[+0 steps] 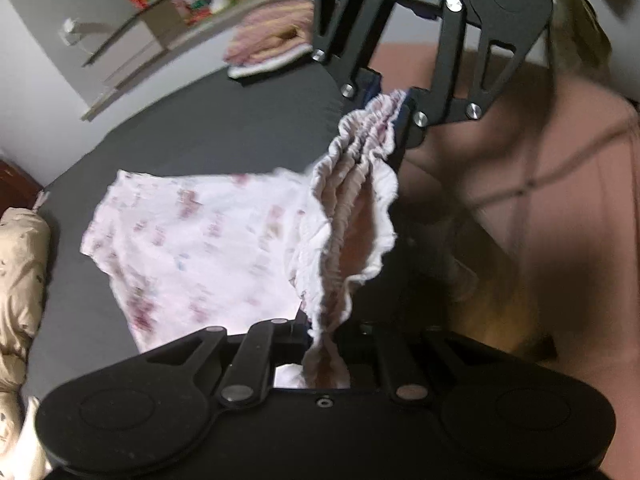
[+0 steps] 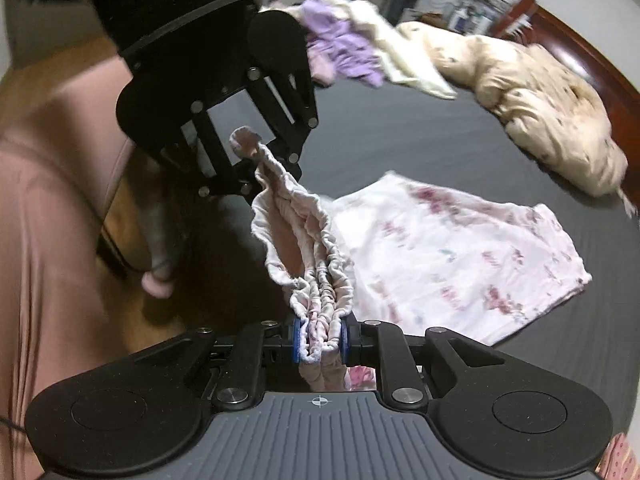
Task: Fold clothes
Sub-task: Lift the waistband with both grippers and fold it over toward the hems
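Note:
A pale pink floral garment (image 1: 200,232) with a gathered elastic waistband (image 1: 352,208) lies partly on the dark grey bed sheet (image 1: 200,132). The waistband is lifted and stretched between both grippers. My left gripper (image 1: 324,328) is shut on one end of the waistband. My right gripper (image 1: 394,104) pinches the other end, above and further off. In the right wrist view the right gripper (image 2: 320,336) clamps the bunched waistband (image 2: 300,232) between blue pads (image 2: 298,338), and the left gripper (image 2: 250,156) holds the far end. The garment's body (image 2: 460,256) trails flat on the sheet to the right.
A person in pink clothing (image 2: 40,240) stands at the bed's edge. A beige quilt (image 2: 540,96) and a heap of purple and cream clothes (image 2: 340,52) lie at the far side. A folded pink striped stack (image 1: 272,40) sits on the sheet. Pale drawers (image 1: 132,40) stand beyond.

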A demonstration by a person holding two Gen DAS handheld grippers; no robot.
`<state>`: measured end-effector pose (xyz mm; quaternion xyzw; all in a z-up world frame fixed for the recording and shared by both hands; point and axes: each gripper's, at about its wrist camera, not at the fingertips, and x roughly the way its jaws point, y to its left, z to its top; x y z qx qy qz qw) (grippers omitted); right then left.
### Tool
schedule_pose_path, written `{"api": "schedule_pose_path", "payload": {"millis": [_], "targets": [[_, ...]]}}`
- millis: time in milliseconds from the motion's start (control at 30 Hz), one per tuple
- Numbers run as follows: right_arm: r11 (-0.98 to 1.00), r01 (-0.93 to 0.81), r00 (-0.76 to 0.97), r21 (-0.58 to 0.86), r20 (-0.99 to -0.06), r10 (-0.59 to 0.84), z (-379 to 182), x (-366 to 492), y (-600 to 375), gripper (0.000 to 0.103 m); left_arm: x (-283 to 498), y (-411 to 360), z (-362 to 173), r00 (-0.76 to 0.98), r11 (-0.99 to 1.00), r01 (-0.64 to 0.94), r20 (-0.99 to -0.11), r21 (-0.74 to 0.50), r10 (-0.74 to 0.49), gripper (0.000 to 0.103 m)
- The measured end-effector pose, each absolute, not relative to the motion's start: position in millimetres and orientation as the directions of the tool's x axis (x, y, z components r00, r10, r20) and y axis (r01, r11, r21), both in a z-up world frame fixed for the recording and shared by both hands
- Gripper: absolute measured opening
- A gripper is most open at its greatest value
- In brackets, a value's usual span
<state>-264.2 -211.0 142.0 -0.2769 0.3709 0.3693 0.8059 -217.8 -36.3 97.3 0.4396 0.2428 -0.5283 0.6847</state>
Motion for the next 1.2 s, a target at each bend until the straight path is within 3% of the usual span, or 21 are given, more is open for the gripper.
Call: {"api": "schedule_pose_path", "payload": {"millis": [133, 467, 833, 1133, 1200], "targets": [[0.615, -0.786, 0.4, -0.062, -0.81, 0.429, 159.8, -215.1, -230.3, 0.018, -174.7, -49.6, 116.3, 0.302, 0.051, 0.945, -0.806, 0.322, -0.509, 0.014], [0.716, -0.698, 0.392, 0.0, -0.837, 0.382, 162.5, -115.3, -266.1, 0.018, -69.3, -103.1, 132.7, 0.298, 0.097, 0.953, -0.84, 0.286, -0.453, 0.015], [0.799, -0.597, 0.345, 0.066, -0.879, 0.33, 108.5, -29.5, -295.5, 0.018, 13.3, -143.0, 84.8, 0.294, 0.168, 0.954, -0.883, 0.248, -0.365, 0.018], [0.878, -0.42, 0.325, 0.229, -0.865, 0.382, 64.0, -0.1, -329.4, 0.019, 61.0, -138.5, 60.6, 0.288, 0.361, 0.921, -0.877, 0.143, -0.386, 0.036], [0.883, -0.375, 0.337, 0.281, -0.847, 0.412, 61.0, -0.8, -337.5, 0.024, 68.2, -128.1, 61.4, 0.283, 0.415, 0.904, -0.87, 0.102, -0.404, 0.036]]}}
